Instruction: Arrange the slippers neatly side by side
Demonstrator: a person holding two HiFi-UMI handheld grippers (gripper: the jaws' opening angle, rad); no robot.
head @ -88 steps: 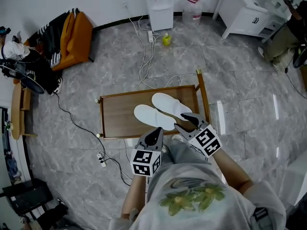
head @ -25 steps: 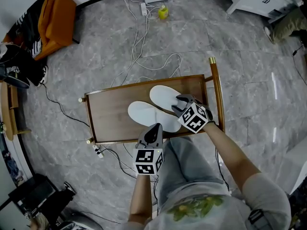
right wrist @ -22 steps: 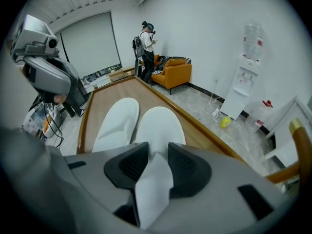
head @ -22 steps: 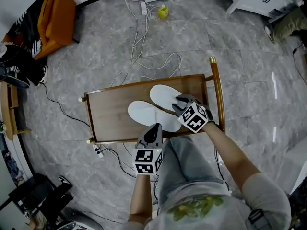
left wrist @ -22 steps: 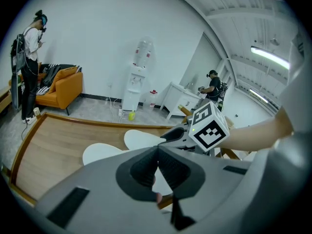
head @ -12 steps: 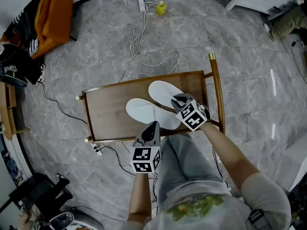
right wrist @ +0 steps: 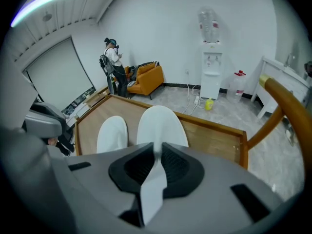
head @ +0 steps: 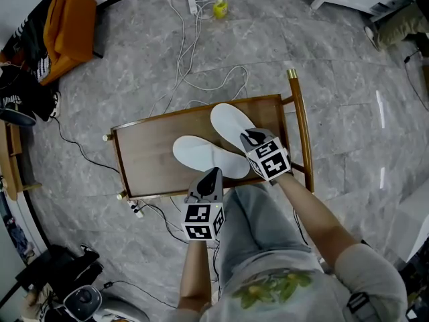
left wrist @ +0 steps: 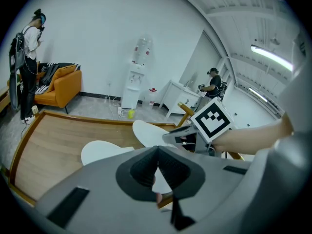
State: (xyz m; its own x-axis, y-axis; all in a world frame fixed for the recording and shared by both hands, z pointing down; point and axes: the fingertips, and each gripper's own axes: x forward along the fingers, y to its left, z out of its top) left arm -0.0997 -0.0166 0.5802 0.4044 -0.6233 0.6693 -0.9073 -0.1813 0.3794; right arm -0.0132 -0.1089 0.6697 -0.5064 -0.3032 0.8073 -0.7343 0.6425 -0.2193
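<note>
We count two white slippers on the wooden surface (head: 144, 156), just beside each other but not lined up. There are two hand-held grippers too. The right hand-held gripper (head: 249, 137) has just been closing and now pinches the heel edge of the farther slipper (head: 231, 123). The left hand-held gripper (head: 213, 173) is closed on nothing, hovering by the nearer slipper (head: 201, 154).
</note>
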